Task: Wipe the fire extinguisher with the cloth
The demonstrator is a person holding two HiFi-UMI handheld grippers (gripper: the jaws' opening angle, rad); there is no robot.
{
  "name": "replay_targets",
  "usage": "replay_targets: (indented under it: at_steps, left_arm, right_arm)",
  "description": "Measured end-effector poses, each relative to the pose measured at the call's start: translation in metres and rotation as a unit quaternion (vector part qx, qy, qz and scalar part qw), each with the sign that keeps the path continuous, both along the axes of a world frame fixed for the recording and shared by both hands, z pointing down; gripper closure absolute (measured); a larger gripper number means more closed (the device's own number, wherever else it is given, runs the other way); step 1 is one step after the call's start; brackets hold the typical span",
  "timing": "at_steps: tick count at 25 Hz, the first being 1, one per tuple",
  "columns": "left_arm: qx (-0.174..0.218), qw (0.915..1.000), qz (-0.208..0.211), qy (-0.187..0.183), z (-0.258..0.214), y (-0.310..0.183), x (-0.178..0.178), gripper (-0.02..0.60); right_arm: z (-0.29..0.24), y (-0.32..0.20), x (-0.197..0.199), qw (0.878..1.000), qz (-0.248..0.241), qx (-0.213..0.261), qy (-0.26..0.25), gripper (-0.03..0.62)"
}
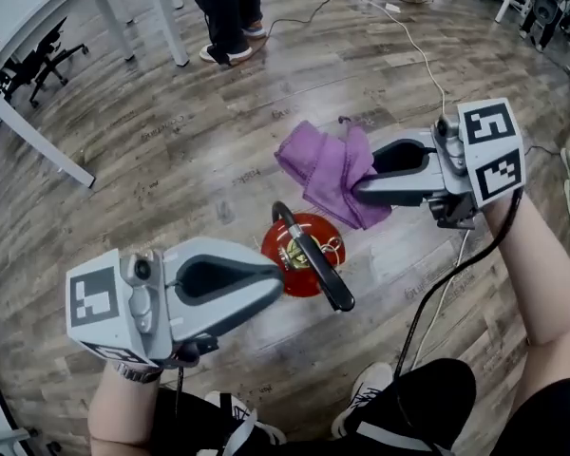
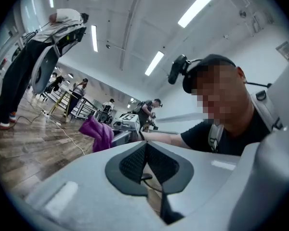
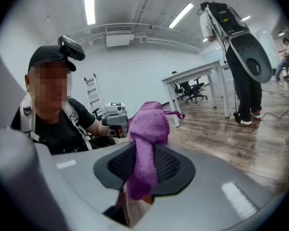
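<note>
My left hand-held gripper (image 1: 274, 279), jaws shut and empty, sits just beside the fire extinguisher (image 1: 315, 228), which stands upright on the floor (image 1: 218, 141) between my hands. Just beyond, the cloth (image 1: 325, 167) hangs pinched in my right hand-held gripper (image 1: 359, 195), the nearer one for wiping.

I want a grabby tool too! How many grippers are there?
2. The left gripper, at the lower left of the head view, is shut beside the red fire extinguisher. The right gripper, at the right, grips the purple cloth.

The left gripper (image 1: 277, 278) tip covers the fire extinguisher (image 1: 315, 228) at its left edge; the frame top crops the standing person (image 1: 226, 12).
</note>
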State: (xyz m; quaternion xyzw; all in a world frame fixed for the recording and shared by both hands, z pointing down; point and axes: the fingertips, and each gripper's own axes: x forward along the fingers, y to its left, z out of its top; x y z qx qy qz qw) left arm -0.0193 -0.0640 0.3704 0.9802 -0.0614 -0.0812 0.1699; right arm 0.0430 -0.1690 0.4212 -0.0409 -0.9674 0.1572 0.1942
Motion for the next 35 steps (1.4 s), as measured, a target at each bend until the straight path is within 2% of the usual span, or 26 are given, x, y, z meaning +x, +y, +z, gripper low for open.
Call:
replay_targets:
  at_steps: [3,6,8,11,15,22,25,28,35]
  left_arm:
    - [0.028,0.998,0.009,-0.056,0.02,0.023,0.011,0.584]
    - [0.014,0.996,0.006,-0.088,0.04,0.043,0.007,0.584]
    - [0.005,0.996,0.001,-0.09,0.047,0.05,0.002,0.584]
    - [-0.011,0.9971,-0.01,-0.075,0.058,0.047,-0.005,0.584]
    - [-0.026,0.9976,-0.02,-0.06,0.07,0.043,-0.014,0.584]
    - [-0.077,0.9912,-0.055,-0.093,0.104,0.043,-0.035,0.584]
    - [-0.108,0.9874,-0.076,-0.088,0.111,0.039,-0.042,0.584]
    - [-0.129,0.9847,-0.088,-0.078,0.113,0.031,-0.046,0.584]
    - [-0.148,0.9803,-0.091,-0.094,0.124,0.029,-0.048,0.584]
  right_arm:
    - [0.018,-0.011,0.005,0.999,-0.042,-0.024,0.018,0.5]
    - [0.041,-0.012,0.004,0.992,-0.093,-0.065,0.056,0.5]
    - [0.055,-0.015,0.0,0.986,-0.12,-0.092,0.074,0.5]
    - [0.075,-0.024,-0.012,0.979,-0.135,-0.13,0.075,0.5]
    - [0.113,-0.022,-0.033,0.963,-0.167,-0.194,0.089,0.5]
    - [0.194,-0.02,-0.037,0.943,-0.187,-0.252,0.11,0.502]
    - [0.241,-0.014,-0.032,0.937,-0.177,-0.278,0.116,0.502]
    - [0.29,-0.012,-0.027,0.931,-0.147,-0.308,0.126,0.502]
    - [0.417,-0.006,-0.017,0.923,-0.052,-0.334,0.185,0.501]
